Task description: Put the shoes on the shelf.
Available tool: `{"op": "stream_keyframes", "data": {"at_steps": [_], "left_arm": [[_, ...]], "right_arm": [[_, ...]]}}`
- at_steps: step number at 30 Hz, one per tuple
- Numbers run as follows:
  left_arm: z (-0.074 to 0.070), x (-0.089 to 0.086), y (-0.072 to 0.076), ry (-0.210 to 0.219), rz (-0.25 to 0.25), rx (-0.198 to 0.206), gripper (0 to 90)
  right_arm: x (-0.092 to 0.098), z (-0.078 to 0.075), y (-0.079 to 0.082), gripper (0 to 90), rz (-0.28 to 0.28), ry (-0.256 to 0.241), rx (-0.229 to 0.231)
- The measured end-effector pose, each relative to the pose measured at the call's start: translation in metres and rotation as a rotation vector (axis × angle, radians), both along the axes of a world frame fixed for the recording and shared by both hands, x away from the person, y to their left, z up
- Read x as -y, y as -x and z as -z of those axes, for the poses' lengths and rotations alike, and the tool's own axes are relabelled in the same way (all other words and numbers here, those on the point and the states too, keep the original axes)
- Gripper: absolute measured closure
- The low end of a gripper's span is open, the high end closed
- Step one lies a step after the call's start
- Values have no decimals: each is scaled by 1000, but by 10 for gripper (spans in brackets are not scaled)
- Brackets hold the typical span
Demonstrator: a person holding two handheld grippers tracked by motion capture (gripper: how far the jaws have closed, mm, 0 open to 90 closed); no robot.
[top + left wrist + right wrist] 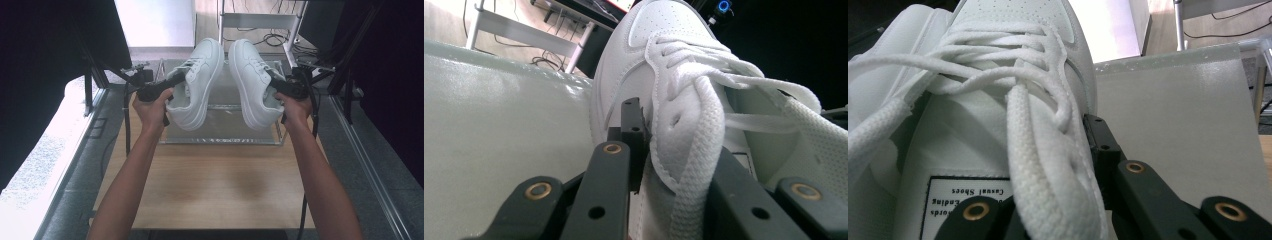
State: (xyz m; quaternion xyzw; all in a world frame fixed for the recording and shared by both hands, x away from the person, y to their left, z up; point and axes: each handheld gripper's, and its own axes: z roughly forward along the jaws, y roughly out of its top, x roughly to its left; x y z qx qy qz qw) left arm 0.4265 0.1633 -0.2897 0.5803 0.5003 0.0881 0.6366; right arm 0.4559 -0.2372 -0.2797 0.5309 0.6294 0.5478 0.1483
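Two white lace-up sneakers hang side by side above a clear plastic box (220,136), toes pointing away. My left gripper (176,81) is shut on the left sneaker (202,70) at its lace-side collar. In the left gripper view the left gripper (674,155) pinches the eyelet flap of that sneaker (644,60), with a flat lace (704,150) draped over one jaw. My right gripper (281,86) is shut on the right sneaker (250,75). In the right gripper view the right gripper (1048,175) clamps that sneaker's (998,115) side wall by the tongue label (968,192).
The box sits at the far end of a wooden table (215,185). Black frame posts (90,90) stand at both sides. Behind the table are a white rack (257,20) and floor cables (272,39). The box's frosted wall (1178,110) lies close under both shoes.
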Motion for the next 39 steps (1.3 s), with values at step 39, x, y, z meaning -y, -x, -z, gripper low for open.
{"op": "stream_keyframes", "data": {"at_steps": [39], "left_arm": [[-6, 20, -68, -102, -101, -99, 818]], "right_arm": [[-22, -4, -59, 867, 109, 48, -85]]}}
